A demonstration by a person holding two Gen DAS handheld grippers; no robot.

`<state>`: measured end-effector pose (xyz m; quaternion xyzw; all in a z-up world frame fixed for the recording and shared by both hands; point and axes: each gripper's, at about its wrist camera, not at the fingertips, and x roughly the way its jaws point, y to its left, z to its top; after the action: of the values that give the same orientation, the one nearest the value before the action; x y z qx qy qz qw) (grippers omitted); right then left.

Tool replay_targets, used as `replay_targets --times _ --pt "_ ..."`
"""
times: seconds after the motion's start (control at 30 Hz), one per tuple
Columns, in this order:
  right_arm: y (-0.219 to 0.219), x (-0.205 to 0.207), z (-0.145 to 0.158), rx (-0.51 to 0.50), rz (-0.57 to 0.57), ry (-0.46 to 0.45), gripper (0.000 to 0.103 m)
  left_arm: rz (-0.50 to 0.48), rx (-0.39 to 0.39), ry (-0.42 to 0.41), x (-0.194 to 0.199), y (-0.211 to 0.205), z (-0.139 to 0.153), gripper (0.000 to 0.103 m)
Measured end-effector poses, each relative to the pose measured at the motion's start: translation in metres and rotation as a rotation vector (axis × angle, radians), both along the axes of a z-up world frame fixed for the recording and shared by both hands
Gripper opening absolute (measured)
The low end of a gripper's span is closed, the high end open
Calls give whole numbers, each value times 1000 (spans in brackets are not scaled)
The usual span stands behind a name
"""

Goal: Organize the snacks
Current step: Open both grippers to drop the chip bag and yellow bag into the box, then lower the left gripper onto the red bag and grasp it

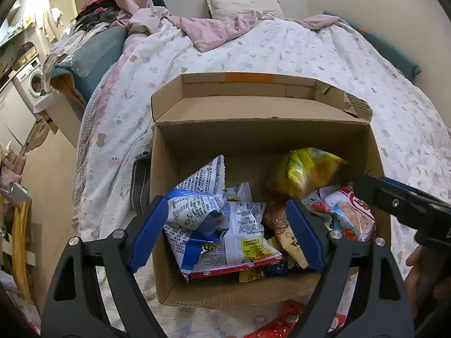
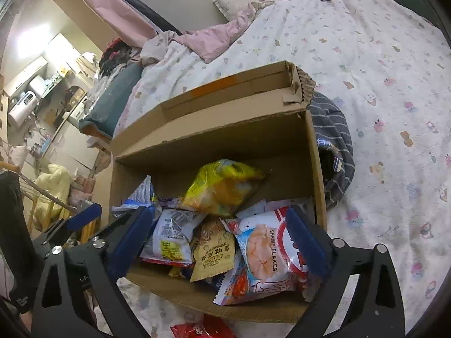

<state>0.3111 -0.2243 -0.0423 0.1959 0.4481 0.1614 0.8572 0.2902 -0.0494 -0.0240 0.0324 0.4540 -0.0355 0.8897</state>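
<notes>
An open cardboard box (image 1: 262, 140) (image 2: 214, 138) sits on the bed and holds several snack bags. My left gripper (image 1: 225, 231) is open above the box's near left part, its blue pads on either side of a white and blue bag (image 1: 203, 214). My right gripper (image 2: 220, 239) is open over the box's near side, above a tan packet (image 2: 214, 249) and a shrimp flakes bag (image 2: 262, 250). A yellow bag (image 1: 307, 169) (image 2: 222, 186) lies at the back of the box. The right gripper also shows in the left wrist view (image 1: 400, 202).
A red snack packet (image 2: 197, 329) (image 1: 282, 324) lies on the bedspread in front of the box. A striped grey cloth (image 2: 335, 146) lies against the box's right side. A pink quilt (image 1: 220, 28) and a pillow (image 1: 239, 4) are at the bed's head. Cluttered floor lies to the left.
</notes>
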Motion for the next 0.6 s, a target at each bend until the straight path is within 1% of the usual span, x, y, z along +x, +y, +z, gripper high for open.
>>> replay_targets --times 0.2,0.4,0.53,0.6 --pt "-2 1 0 8 -4 11 99 3 -2 6 -1 2 0 83" --pt "-1 0 2 -20 12 0 99 7 4 7 -2 2 1 83" --pt "-6 -9 8 0 0 -9 99 23 -23 9 -11 8 4 83" --pt "-7 -14 11 -1 -5 -18 99 20 -22 12 -18 9 4 83"
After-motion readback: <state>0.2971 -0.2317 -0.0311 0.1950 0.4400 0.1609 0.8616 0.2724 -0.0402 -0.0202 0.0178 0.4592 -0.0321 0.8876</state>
